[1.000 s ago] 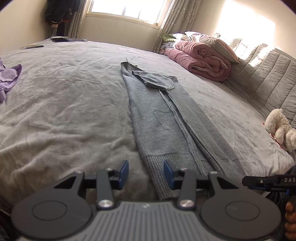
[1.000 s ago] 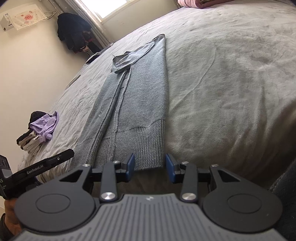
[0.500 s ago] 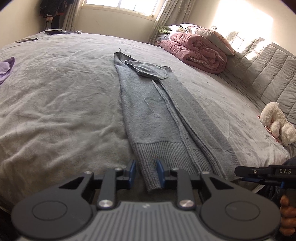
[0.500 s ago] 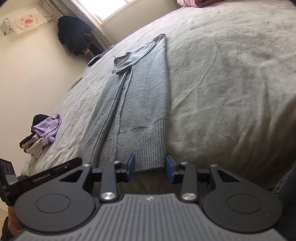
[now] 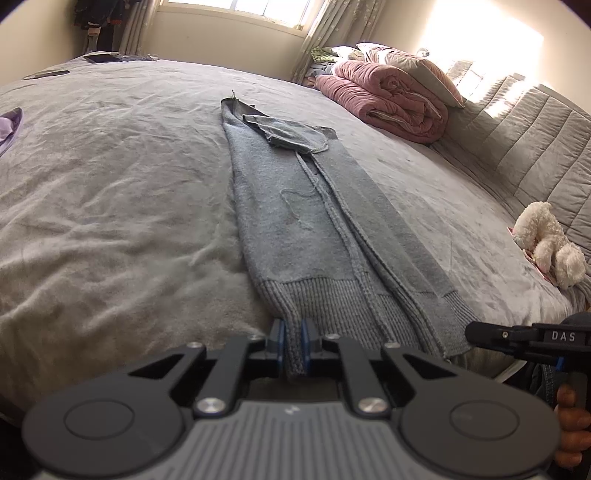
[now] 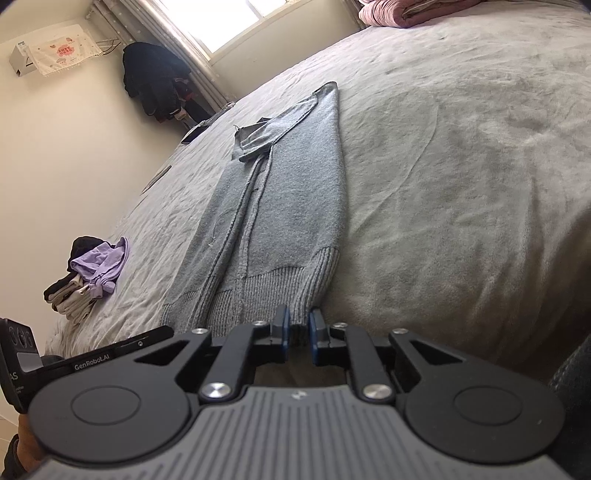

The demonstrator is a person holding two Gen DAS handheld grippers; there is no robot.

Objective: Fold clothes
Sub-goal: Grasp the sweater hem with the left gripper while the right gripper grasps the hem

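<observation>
The left gripper (image 5: 292, 341), nearest the left wrist camera, has its blue-padded jaws closing, with the ribbed hem of the long grey knitted sweater (image 5: 295, 229) pinched between them at its left corner. The right gripper (image 6: 297, 334), nearest the right wrist camera, has its jaws likewise closing; the right corner of the same ribbed hem sits between the pads, which appear to press on it. In the left wrist view the right gripper's black body shows at the right margin, with the person's fingers (image 5: 570, 424) wrapped on its handle.

The sweater lies flat on the grey plush bedspread (image 5: 110, 184), folded lengthwise into a narrow strip running away from the hem at the bed's near edge, with a sleeve end folded back across its far end.

Farther off: a white plush toy (image 5: 546, 243) rests near the padded grey headboard (image 5: 535, 129). A stack of clothes topped by a lilac garment (image 6: 99, 267) sits on the bed's left side. A rolled pink quilt (image 5: 388, 99) lies at the far corner beneath the window (image 5: 236, 9).
</observation>
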